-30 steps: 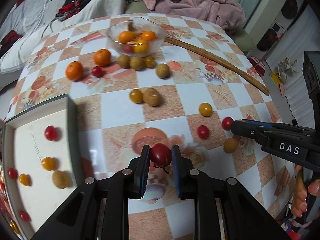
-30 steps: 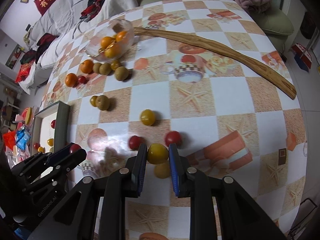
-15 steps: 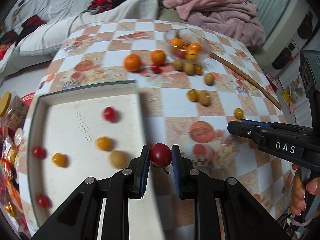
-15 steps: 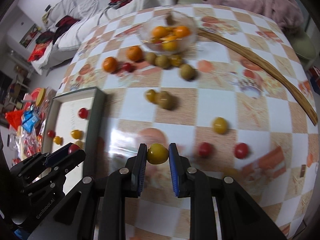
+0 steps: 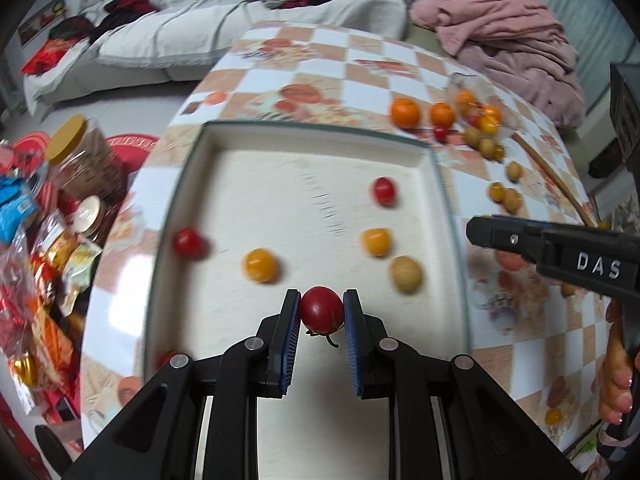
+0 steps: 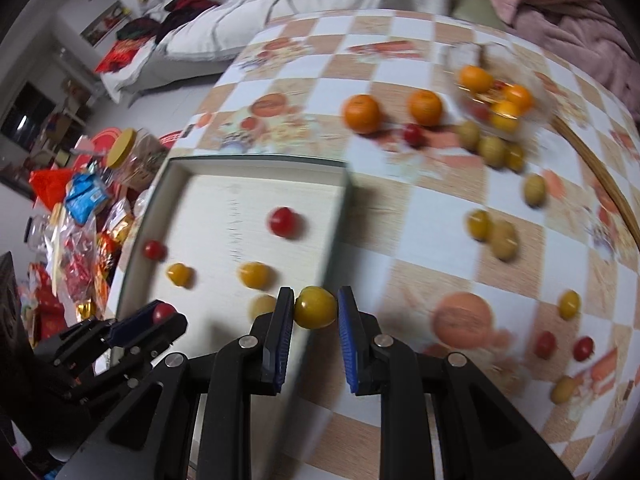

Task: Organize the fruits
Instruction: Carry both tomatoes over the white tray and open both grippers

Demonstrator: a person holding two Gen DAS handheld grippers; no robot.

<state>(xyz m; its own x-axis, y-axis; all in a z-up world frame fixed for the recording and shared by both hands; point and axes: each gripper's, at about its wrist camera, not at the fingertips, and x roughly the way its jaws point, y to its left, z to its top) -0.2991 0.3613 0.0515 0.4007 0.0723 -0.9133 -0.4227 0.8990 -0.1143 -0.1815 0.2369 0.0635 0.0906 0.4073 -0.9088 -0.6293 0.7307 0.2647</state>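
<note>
Red tomato (image 5: 322,309): round, glossy, stem curling below; pinched between the left gripper (image 5: 321,316) fingers, above the tray's near half.
Yellow tomato (image 6: 315,306): smooth, oval; pinched by the right gripper (image 6: 314,308) fingers over the tray's right rim.
Tray (image 5: 439,184): shallow, rectangular, pale matte floor, dark edge; small round fruits lie in it.
Worktop (image 6: 420,216): glossy checkered cloth; oranges at 1 o'clock beside a clear bowl (image 6: 532,92).

A red cherry tomato (image 5: 322,309), stem downward, sits pinched above the white tray (image 5: 208,184); a yellow cherry tomato (image 6: 315,307) hangs over its right rim. Oranges (image 6: 362,113) lie at 1 o'clock beyond.
</note>
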